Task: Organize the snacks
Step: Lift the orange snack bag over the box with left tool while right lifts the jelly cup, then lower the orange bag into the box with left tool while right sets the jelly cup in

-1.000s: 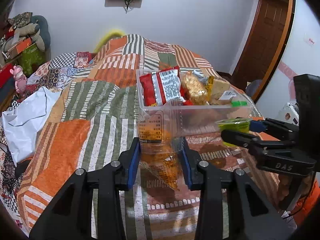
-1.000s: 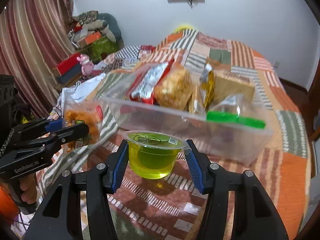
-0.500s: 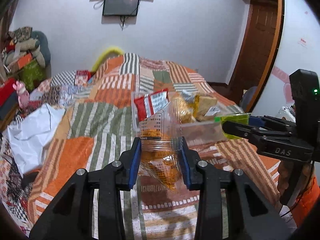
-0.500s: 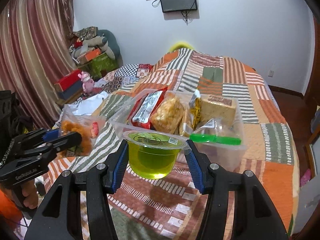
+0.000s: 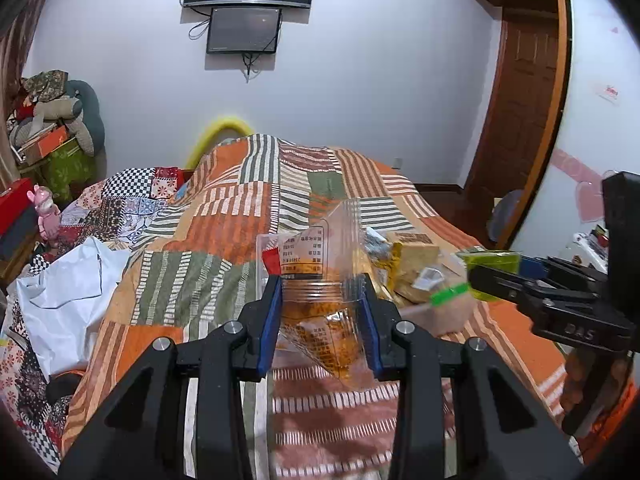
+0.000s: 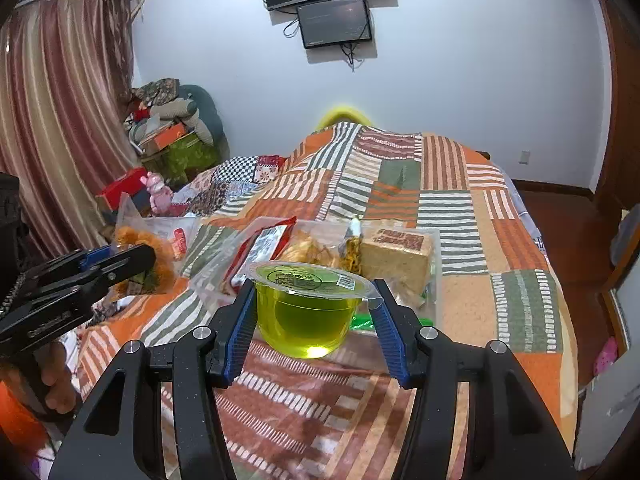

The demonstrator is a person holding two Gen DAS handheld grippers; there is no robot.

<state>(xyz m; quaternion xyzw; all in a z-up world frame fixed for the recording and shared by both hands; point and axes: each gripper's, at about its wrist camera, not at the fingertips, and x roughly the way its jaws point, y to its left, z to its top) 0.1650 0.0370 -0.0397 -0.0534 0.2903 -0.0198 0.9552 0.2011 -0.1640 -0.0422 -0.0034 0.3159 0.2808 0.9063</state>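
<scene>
You've got the clear bag of orange snacks (image 5: pixel 320 320) pinched between the blue pads of your left gripper (image 5: pixel 322 324), its printed top poking up above the fingers and its lower corner hanging free over the quilt (image 5: pixel 224 208). Your right gripper (image 6: pixel 316 320) is clamped on the green jelly cup (image 6: pixel 306 312), pads against both sides just under the lid rim, cup upright.

Both loads hang in the air on your side of the clear snack bin (image 6: pixel 436 256). The bin sits on the quilt beyond the cup, already holding a red packet (image 6: pixel 262 248), a bag of pale chips (image 6: pixel 312 246) and a tan block (image 6: pixel 396 256) standing side by side. From the left wrist, the bin's near wall looks blurred, off to the right of the bag. The bag rides left of the bin, the cup straight in front of it.

Open quilt stretches beyond and left of the bin; the bed edge drops to the wooden floor (image 6: pixel 560 216) on the bin's right. A white sheet (image 5: pixel 68 300) lies crumpled far left of the bin, a striped curtain (image 6: pixel 60 120) beyond that, and a dark screen (image 6: pixel 336 20) hangs on the white wall behind.
</scene>
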